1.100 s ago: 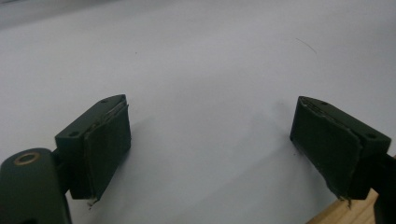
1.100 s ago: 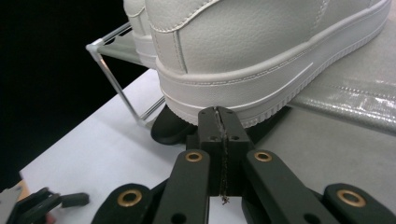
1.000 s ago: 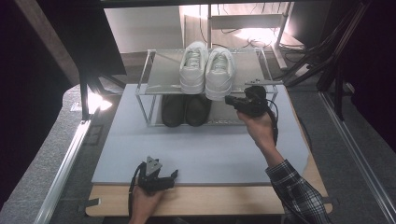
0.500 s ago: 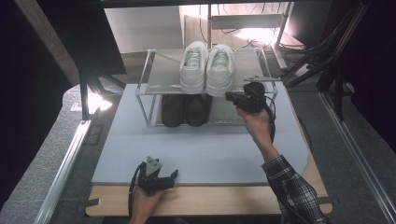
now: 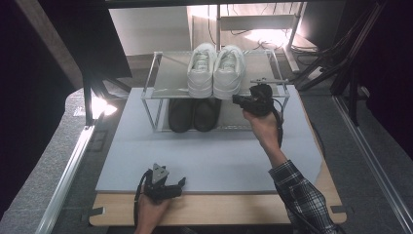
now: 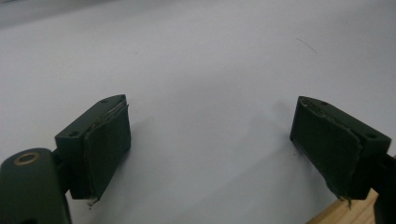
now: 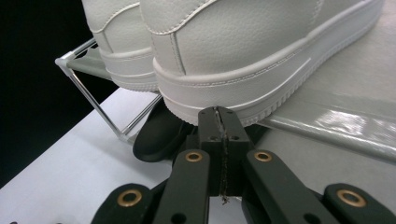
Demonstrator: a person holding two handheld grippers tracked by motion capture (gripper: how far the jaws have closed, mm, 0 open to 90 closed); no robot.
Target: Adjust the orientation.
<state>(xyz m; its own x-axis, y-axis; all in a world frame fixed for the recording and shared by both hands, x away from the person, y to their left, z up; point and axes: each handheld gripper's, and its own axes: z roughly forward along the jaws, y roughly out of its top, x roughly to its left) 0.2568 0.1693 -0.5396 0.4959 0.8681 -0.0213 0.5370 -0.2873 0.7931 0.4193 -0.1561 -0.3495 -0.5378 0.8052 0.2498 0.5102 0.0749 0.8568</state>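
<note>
White leather sneaker (image 7: 261, 51) could skid off the shelf (image 5: 170, 78) if the clamped-shut, empty right gripper (image 7: 219, 116) nudges its heel.

Right claw (image 7: 218, 116) pressed closed — left claw (image 6: 210, 149) spread wide.

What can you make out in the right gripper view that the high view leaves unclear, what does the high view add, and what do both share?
Right gripper view: the right gripper has its jaws pressed together, empty, tips close to the heel sole of the white shoe.
High view: the left gripper resting at the mat's near edge, and the whole two-tier rack.
Both: the white pair on top and the black shoes beneath.
</note>
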